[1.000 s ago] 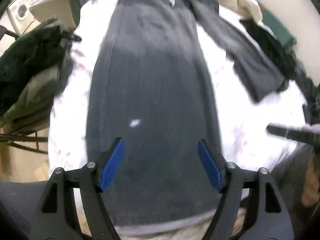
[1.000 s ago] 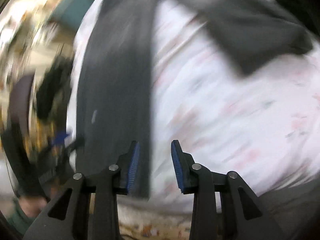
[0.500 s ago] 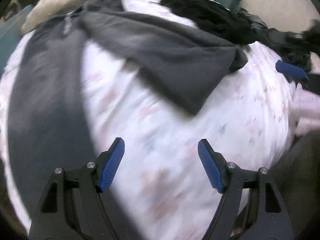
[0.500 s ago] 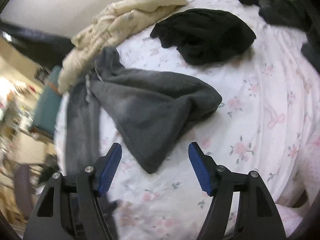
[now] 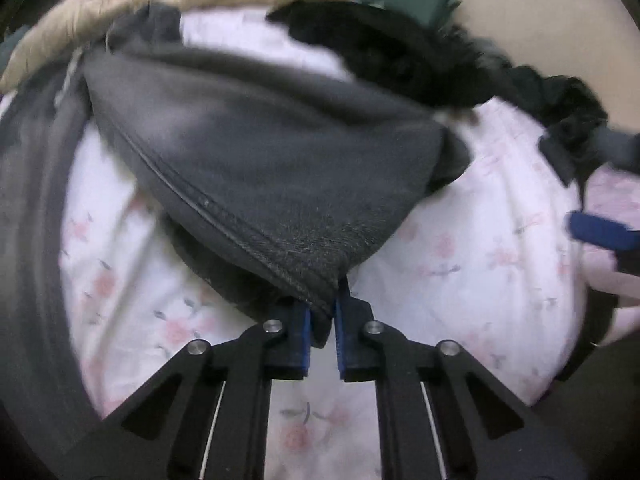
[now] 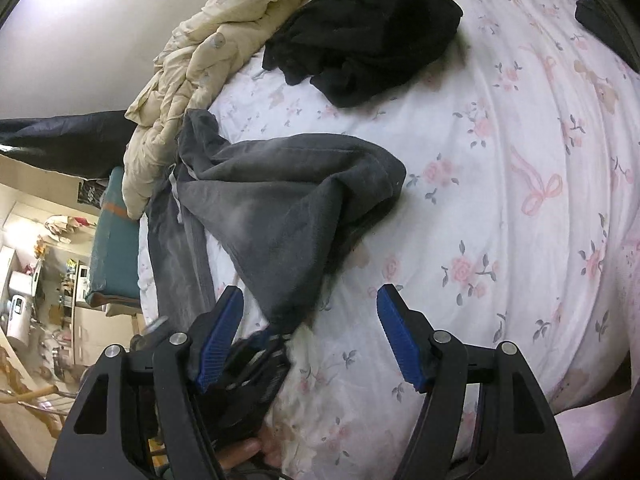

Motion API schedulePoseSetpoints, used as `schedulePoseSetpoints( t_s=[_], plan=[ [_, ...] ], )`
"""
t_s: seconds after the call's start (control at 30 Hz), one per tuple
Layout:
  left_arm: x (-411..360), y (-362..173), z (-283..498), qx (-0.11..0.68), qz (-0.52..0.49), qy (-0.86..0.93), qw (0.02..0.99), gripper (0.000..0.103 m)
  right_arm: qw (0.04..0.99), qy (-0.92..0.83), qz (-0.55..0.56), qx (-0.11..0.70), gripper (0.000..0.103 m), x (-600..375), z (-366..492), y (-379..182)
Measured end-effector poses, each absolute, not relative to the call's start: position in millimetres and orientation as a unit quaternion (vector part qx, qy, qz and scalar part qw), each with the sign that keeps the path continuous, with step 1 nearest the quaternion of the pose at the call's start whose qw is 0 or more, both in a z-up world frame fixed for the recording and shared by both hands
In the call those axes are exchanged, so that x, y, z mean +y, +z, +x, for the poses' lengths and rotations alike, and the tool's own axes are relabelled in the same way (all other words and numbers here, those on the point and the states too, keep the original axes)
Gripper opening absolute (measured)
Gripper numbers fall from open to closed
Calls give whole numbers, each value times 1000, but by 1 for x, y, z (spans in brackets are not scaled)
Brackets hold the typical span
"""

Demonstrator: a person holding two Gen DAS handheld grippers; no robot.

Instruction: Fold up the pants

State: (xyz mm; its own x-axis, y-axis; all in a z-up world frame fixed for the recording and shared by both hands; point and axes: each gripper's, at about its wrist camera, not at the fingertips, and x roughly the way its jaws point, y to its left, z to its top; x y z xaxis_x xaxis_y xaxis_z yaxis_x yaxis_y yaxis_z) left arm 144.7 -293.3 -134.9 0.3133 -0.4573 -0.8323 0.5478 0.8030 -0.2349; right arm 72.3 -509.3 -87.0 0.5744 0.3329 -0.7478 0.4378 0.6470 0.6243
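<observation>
Two grippers are in play over one pair of dark grey pants (image 5: 256,160) spread on a floral bedsheet (image 5: 460,288).

Nearest, the left gripper (image 5: 322,330) has just been closing, and its blue pads now pinch the hemmed corner of the right-hand leg's cuff; the fabric runs straight out of the jaws and away toward the far left. The right gripper (image 6: 310,334) stands with jaws wide and nothing pressed between them. Its jaws have lately widened. In its view the same cuff tip lies between its fingers, nearer the left one, with the other gripper's dark body directly below.

Handling, as judged: the cloth is soft, thick and limp, of moderate weight, likely fleece or heavy knit. It will sag and drag rather than hold shape, and it should not slip readily from ribbed pads. The stitched hem and side seam (image 5: 224,216) are the firmest places to grip; a second hold on the opposite corner of the same cuff would keep the edge straight.

Farther out, this leg lies doubled and rumpled, angling to the waistband (image 6: 196,132) at far left. The other leg (image 6: 176,260) runs flat along the left edge.

Beyond, a black garment (image 6: 368,36) and a cream quilt (image 6: 208,60) lie at the far end, apart from the cuff.
</observation>
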Motion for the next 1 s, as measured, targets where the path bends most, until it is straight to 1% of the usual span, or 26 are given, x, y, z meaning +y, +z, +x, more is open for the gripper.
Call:
schedulePoseSetpoints(
  t_s=[0.2, 0.3, 0.37, 0.4, 0.47, 0.5, 0.57, 0.7, 0.8, 0.87, 0.9, 0.93, 0.97, 1.0],
  plan=[
    [-243, -55, 138, 439, 1, -331, 835, 5, 786, -28, 407, 464, 72, -496, 74, -82],
    [-204, -21, 142, 428, -47, -326, 842, 5, 789, -30, 400, 466, 72, -490, 74, -80],
    [-177, -6, 149, 422, -72, -321, 845, 5, 789, -35, 396, 470, 72, -489, 76, -82],
    [-162, -3, 156, 431, -83, -319, 840, 5, 787, -37, 395, 473, 72, -488, 77, -83],
    [-136, -17, 172, 473, -101, -303, 821, 5, 784, -35, 391, 482, 73, -484, 82, -87],
    [-129, -31, 181, 495, -102, -284, 815, 5, 778, -28, 383, 497, 75, -478, 88, -92],
    [-115, -65, 196, 533, -106, -243, 804, 5, 765, -8, 374, 525, 75, -467, 101, -104],
    [-107, -102, 206, 546, -96, -201, 807, 8, 736, 36, 311, 600, 75, -426, 123, -130],
    [-108, -108, 208, 539, -115, -202, 809, 9, 729, 66, 261, 630, 75, -403, 124, -138],
    [-111, -112, 208, 543, -114, -198, 808, 11, 732, 81, 236, 634, 75, -392, 124, -138],
    [-110, -115, 207, 548, -111, -196, 806, 18, 736, 84, 222, 634, 75, -388, 125, -137],
    [-109, -118, 206, 555, -106, -194, 802, 32, 741, 80, 211, 632, 75, -386, 126, -136],
    [-106, -117, 204, 558, -103, -193, 800, 42, 748, 75, 195, 630, 75, -384, 129, -136],
    [-103, -119, 201, 561, -100, -187, 800, 60, 757, 71, 171, 627, 75, -380, 134, -137]
  ],
)
